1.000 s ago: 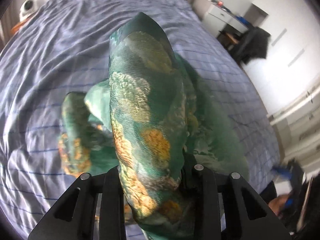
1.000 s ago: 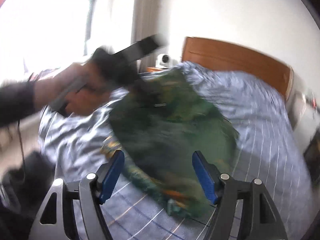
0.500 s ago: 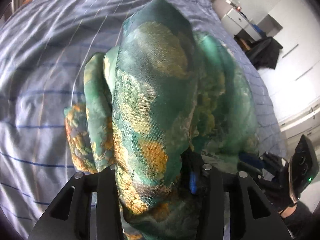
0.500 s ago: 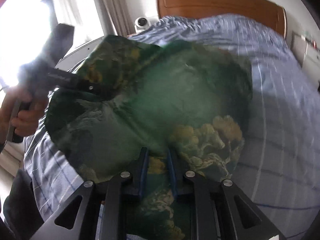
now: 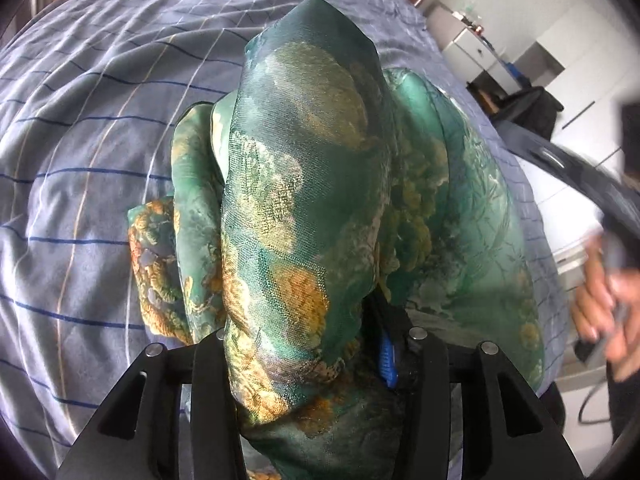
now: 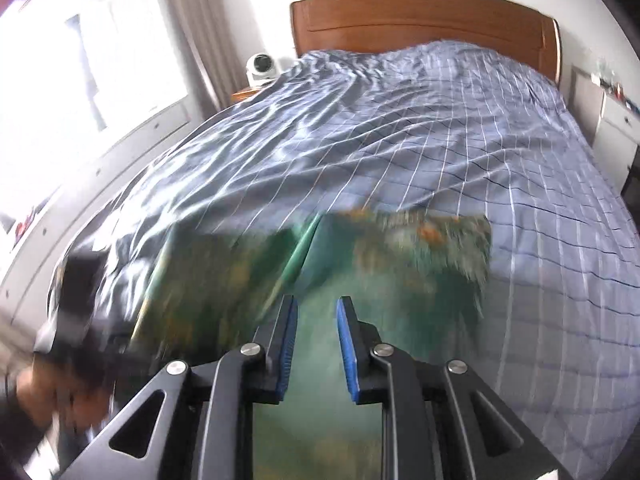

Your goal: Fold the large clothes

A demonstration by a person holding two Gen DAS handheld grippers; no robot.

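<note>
- Left gripper (image 5: pixel 316 344): points steeply down. A thick bunch of green patterned cloth (image 5: pixel 304 184) fills the gap between its fingers, and the blue pad (image 5: pixel 387 362) on the one side shows beside the bunch. Jaws part-way apart, clamped on the cloth.
- Right gripper (image 6: pixel 317 350): also angled down. Blue pads (image 6: pixel 289 350) stand a little apart and are opening. Green cloth lies under and between the fingers; the frame is blurred, so contact is uncertain, but the pads seem clear of it.
- Right hand (image 5: pixel 604 300): blurred at the edge of the left wrist view, wrapped round a dark handle.
- Left hand (image 6: pixel 52 392): blurred at the lower corner of the right wrist view, gripping the left tool's dark body.
</note>
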